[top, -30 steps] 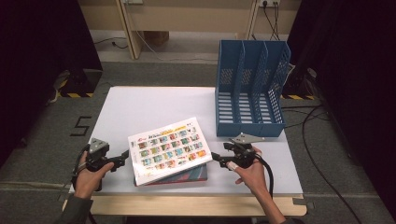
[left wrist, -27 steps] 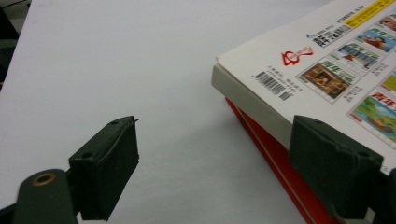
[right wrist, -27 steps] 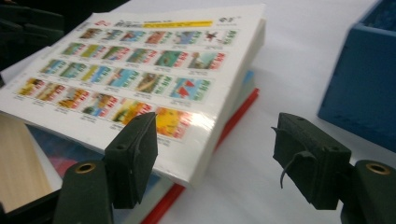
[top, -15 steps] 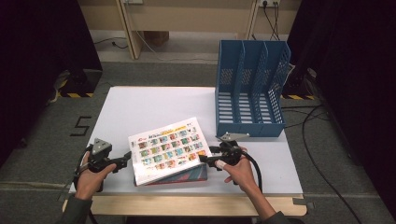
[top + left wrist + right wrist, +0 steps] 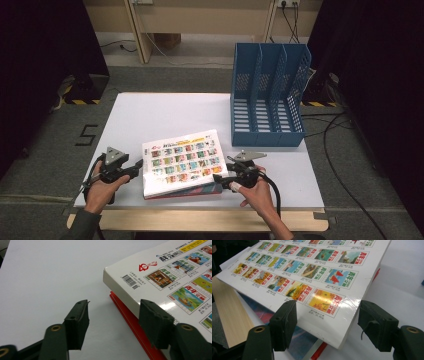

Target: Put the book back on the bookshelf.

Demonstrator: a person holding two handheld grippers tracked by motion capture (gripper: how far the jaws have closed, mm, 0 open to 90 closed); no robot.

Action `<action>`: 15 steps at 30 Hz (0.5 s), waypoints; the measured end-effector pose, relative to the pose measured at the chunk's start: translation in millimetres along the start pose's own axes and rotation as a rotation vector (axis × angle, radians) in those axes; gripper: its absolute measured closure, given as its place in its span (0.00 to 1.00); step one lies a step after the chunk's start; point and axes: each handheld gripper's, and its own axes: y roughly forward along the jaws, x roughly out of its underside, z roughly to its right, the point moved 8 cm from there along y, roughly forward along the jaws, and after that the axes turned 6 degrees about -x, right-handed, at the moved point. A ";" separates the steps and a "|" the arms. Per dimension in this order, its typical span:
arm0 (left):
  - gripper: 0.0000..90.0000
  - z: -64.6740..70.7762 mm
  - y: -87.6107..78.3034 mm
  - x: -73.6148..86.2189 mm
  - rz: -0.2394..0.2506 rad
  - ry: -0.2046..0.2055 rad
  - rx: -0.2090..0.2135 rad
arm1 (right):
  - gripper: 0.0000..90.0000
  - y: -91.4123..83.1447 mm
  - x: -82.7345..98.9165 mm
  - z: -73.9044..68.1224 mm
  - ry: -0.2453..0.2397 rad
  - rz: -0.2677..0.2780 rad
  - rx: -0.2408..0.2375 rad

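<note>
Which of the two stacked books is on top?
The white book with small colourful pictures is on top; the thin red-edged book lies beneath it.

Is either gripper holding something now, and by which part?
Nothing is held yet. The left gripper has just been closing, the edge of the white book between its jaws, unpressed. The right gripper stands open around the book's near corner.

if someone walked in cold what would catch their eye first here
First the white book with rows of small colourful pictures, lying on a red book at the near edge of the white table. Next, the left gripper and right gripper flanking it at either side. Behind, at the right, stands a blue file rack.
</note>
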 end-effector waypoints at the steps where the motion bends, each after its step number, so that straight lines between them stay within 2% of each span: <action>1: 0.51 1.0 -0.2 -0.2 0.000 0.007 -0.003 | 0.35 -1.2 2.8 -3.3 -0.003 -0.003 0.001; 5: 0.59 6.7 -1.7 -0.8 0.007 0.045 -0.025 | 0.35 -6.1 14.5 -15.0 -0.003 -0.003 0.000; 8: 0.61 10.1 -2.9 -1.0 0.003 0.064 -0.035 | 0.34 -9.3 20.8 -23.8 -0.004 -0.004 -0.007; 10: 0.67 12.8 -3.1 -1.3 0.009 0.078 -0.042 | 0.33 -11.3 24.6 -28.0 -0.006 -0.010 -0.011; 12: 0.67 13.9 -3.7 -1.4 0.007 0.095 -0.049 | 0.33 -12.3 27.1 -30.1 -0.003 -0.004 -0.016; 15: 0.67 13.8 -3.7 -1.2 0.008 0.091 -0.046 | 0.38 -13.7 26.7 -26.7 0.018 0.006 -0.029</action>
